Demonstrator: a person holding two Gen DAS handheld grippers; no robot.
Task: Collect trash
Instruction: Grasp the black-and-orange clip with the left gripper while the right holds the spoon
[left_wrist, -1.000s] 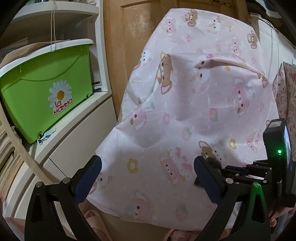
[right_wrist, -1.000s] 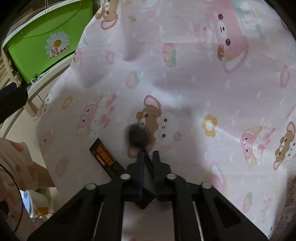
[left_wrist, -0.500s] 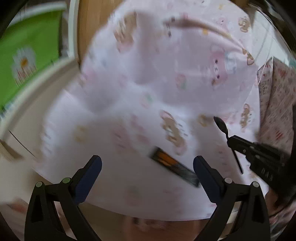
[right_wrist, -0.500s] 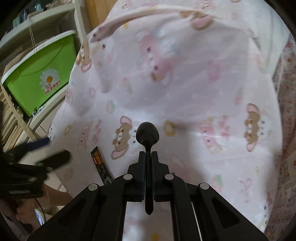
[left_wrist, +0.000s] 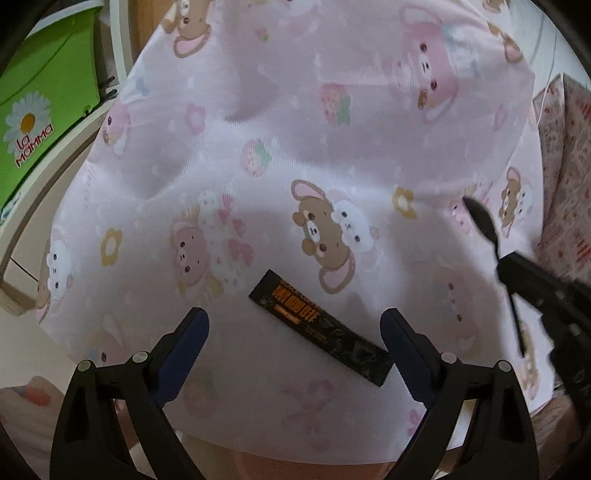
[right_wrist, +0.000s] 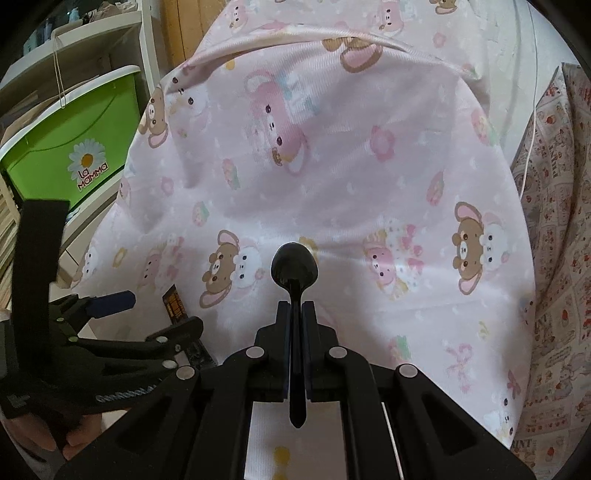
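Observation:
A long black snack wrapper (left_wrist: 319, 327) with orange print lies on the pink cartoon-print sheet (left_wrist: 295, 166). My left gripper (left_wrist: 295, 325) is open, its blue-padded fingers either side of the wrapper, just above it. My right gripper (right_wrist: 295, 314) is shut on a black plastic spoon (right_wrist: 294, 266), bowl pointing forward, held above the sheet. The spoon also shows at the right of the left wrist view (left_wrist: 484, 221). The wrapper's end shows in the right wrist view (right_wrist: 174, 302), partly hidden by the left gripper (right_wrist: 110, 299).
A green "la Mamma" storage box (right_wrist: 74, 147) sits on white shelving at the left. A patterned fabric (right_wrist: 554, 258) lies to the right of the sheet. The sheet's near edge (left_wrist: 295, 443) drops off just below the left gripper.
My left gripper has swung right and down over the sheet until the wrapper lies between its fingers. My right gripper has lifted the spoon off the sheet.

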